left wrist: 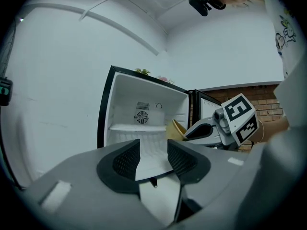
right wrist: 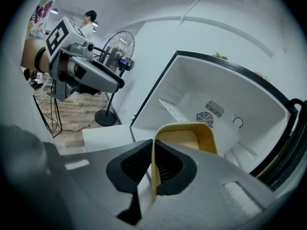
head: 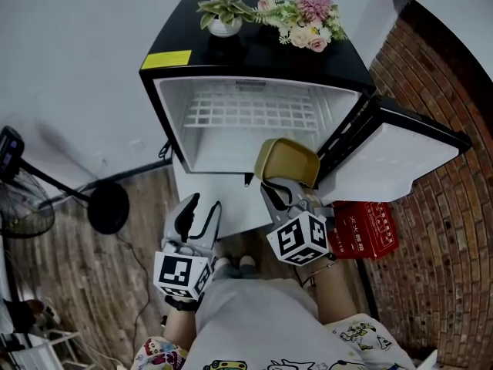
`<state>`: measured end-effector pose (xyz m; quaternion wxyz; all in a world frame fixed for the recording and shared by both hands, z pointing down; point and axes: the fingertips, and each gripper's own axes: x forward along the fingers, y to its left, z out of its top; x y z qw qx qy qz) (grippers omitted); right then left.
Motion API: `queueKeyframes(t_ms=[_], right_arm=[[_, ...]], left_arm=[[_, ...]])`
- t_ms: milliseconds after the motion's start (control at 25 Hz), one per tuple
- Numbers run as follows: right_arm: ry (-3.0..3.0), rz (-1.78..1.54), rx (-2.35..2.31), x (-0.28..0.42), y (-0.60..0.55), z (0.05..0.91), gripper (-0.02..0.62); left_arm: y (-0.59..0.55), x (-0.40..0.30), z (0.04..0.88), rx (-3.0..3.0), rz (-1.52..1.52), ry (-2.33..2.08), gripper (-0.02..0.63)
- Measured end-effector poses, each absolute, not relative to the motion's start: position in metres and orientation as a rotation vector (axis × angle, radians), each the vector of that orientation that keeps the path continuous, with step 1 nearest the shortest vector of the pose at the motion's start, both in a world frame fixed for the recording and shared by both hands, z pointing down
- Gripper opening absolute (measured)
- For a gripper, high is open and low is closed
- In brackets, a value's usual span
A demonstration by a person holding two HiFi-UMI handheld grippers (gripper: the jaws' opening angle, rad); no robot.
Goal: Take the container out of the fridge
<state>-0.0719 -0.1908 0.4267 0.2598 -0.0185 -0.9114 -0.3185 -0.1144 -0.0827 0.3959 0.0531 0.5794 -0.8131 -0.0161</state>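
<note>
Because the right gripper (head: 276, 185) has its jaws pressed on one thin side wall of the yellow container (head: 286, 162), the whole container hangs from this single pinch. It is tilted at the open front of the fridge (head: 223, 153), on the right side near the door (head: 393, 156). I cannot tell if it is fully outside. It looks like light, stiff plastic with a smooth skin, and it seems empty. I judge it may swing or slip, so a deep bite over the rim is safest. The left gripper (head: 204, 206) has its jaws partly spread with nothing between them and could support the opposite wall.
</note>
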Motion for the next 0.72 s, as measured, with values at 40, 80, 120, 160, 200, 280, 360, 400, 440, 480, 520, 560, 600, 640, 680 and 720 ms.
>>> queueKeyframes(t_ms=[40,80,120,160,200,280,360,400,440,480,520,560,600,640,680,720], right_arm=[[-2.478,-0.835,-0.051,-0.069,-0.190,0.429,0.014],[-2.487,-0.806,-0.051,-0.067,-0.190,0.432,0.014],[-2.497,-0.772,-0.048,-0.064,-0.189,0.434,0.014],[-2.506,-0.734,-0.046,-0.061,-0.189,0.436,0.014],[-2.514,-0.691,-0.044,-0.058,-0.190,0.439,0.014],[-2.525,-0.609,-0.044,-0.053,-0.189,0.446,0.014],[-2.530,-0.545,-0.045,-0.047,-0.188,0.453,0.014],[-2.529,-0.521,-0.046,-0.044,-0.187,0.457,0.014],[-2.530,-0.498,-0.046,-0.042,-0.186,0.460,0.014],[-2.532,-0.474,-0.044,-0.040,-0.186,0.463,0.014],[-2.535,-0.447,-0.040,-0.037,-0.186,0.465,0.014],[-2.539,-0.418,-0.034,-0.035,-0.186,0.468,0.014],[-2.541,-0.386,-0.029,-0.033,-0.187,0.471,0.014],[-2.543,-0.354,-0.024,-0.030,-0.187,0.474,0.014],[-2.544,-0.324,-0.019,-0.028,-0.188,0.477,0.014],[-2.545,-0.300,-0.014,-0.026,-0.188,0.479,0.014]], left_arm=[[-0.084,-0.113,0.398,1.762,-0.046,-2.465,0.174],[-0.085,-0.113,0.400,1.764,-0.043,-2.459,0.172],[-0.086,-0.112,0.401,1.765,-0.039,-2.451,0.170],[-0.088,-0.111,0.401,1.765,-0.036,-2.444,0.167],[-0.089,-0.110,0.403,1.766,-0.033,-2.438,0.163],[-0.092,-0.108,0.407,1.772,-0.028,-2.427,0.158],[-0.094,-0.107,0.410,1.777,-0.017,-2.414,0.152],[-0.096,-0.106,0.410,1.778,-0.012,-2.407,0.147],[-0.098,-0.106,0.412,1.780,-0.007,-2.401,0.141],[-0.099,-0.105,0.414,1.785,-0.004,-2.397,0.137],[-0.101,-0.105,0.416,1.790,-0.002,-2.393,0.132],[-0.103,-0.105,0.418,1.794,0.001,-2.389,0.129],[-0.105,-0.105,0.419,1.796,0.003,-2.384,0.126],[-0.106,-0.105,0.419,1.797,0.006,-2.381,0.121],[-0.108,-0.105,0.419,1.798,0.009,-2.378,0.112],[-0.110,-0.105,0.420,1.799,0.011,-2.376,0.100]])
